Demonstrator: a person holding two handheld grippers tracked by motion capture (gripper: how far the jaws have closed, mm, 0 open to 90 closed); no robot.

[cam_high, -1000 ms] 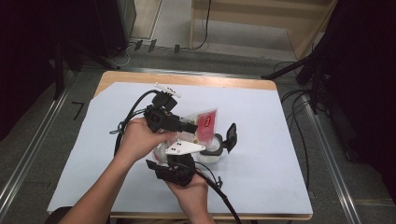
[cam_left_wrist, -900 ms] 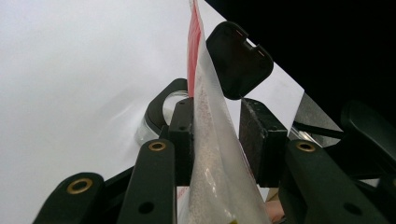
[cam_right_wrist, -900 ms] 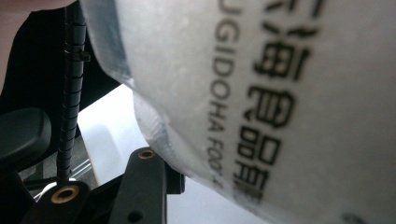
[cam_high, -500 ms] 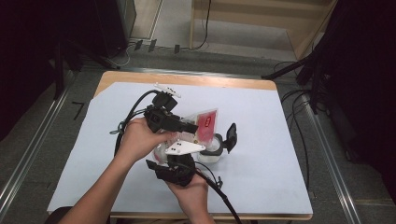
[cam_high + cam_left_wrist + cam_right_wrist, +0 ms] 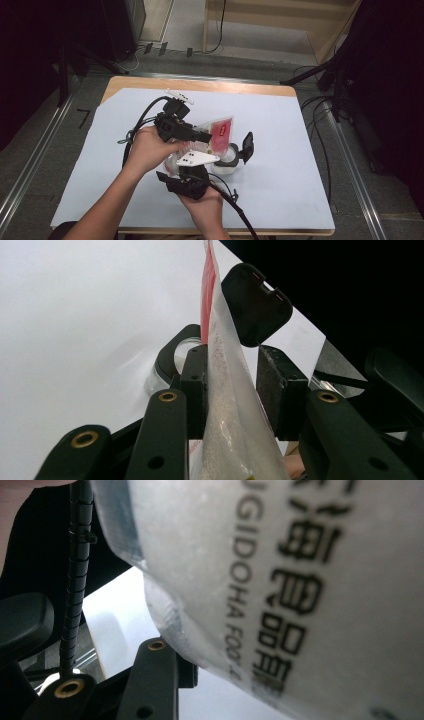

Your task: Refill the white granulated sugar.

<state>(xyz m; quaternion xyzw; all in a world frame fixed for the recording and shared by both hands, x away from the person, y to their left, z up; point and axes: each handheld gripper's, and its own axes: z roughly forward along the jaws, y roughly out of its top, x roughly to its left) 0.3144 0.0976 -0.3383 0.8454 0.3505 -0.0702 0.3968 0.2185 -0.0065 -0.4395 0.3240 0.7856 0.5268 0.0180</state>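
Observation:
A clear plastic bag (image 5: 220,132) of white grains with a red label hangs tilted over an open clear jar (image 5: 227,162). The jar's black flip lid (image 5: 247,145) stands up on its right. My left gripper (image 5: 202,136) points right and is shut on the bag's upper part. In the left gripper view the bag (image 5: 227,405) sits pinched between both pads, with the jar (image 5: 172,355) and lid (image 5: 255,302) beyond. My right gripper (image 5: 197,162), under its grey plate, holds the bag's lower part. In the right gripper view the printed bag (image 5: 280,580) bulges over one finger (image 5: 155,675) and hides the other.
A pale sheet (image 5: 300,150) covers the wooden table (image 5: 200,85). Black cables (image 5: 140,125) loop left of my left hand, and another cable (image 5: 240,212) trails toward the front edge. Dark equipment and cables (image 5: 325,110) stand off the table's right side.

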